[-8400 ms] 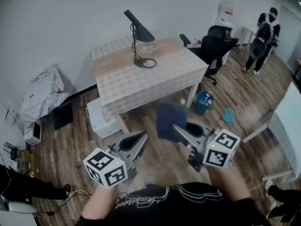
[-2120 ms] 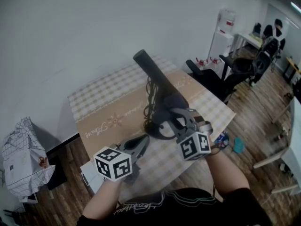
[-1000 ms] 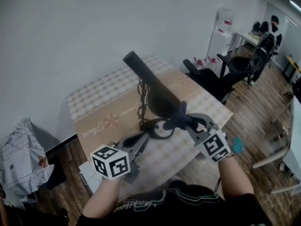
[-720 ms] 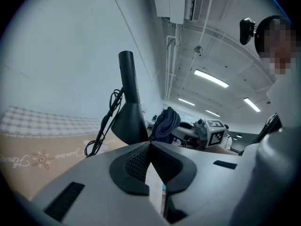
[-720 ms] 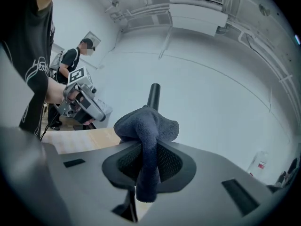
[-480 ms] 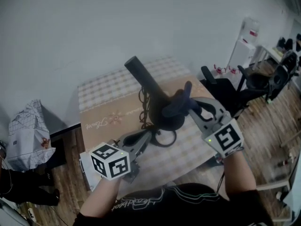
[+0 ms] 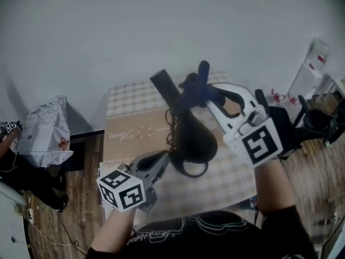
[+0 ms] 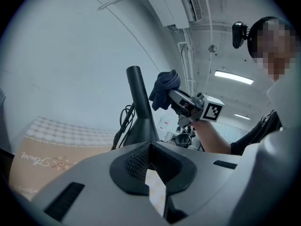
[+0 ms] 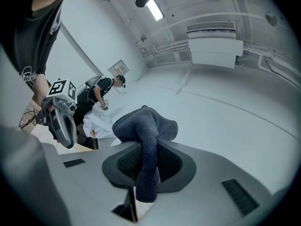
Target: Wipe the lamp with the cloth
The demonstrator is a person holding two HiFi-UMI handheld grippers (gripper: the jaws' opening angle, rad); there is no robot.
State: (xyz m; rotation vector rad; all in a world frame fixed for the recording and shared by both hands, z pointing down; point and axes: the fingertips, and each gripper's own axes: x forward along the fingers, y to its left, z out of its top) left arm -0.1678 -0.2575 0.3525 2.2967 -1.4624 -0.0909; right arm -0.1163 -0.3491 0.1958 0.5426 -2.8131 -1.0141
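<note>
Jaws clamped on the dark cloth (image 7: 195, 87), the right gripper (image 7: 207, 95) hangs by the lamp (image 7: 190, 136) stem's top in the head view. The left gripper (image 7: 157, 162), nearer, is closed on nothing. Left gripper view: cloth just beside stem — best pressed on, stroked downward. Right gripper view: cloth bunched, pinched firmly.

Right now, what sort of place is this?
Probably an office or lab room: a wall air conditioner, an office chair, and a lamp on a cloth-covered table.

Lamp (image 7: 194, 139) neck just beside cloth (image 7: 195, 89); shade & cord (image 7: 173, 118) fill table (image 7: 126, 144) ctr, left strip bare.
</note>
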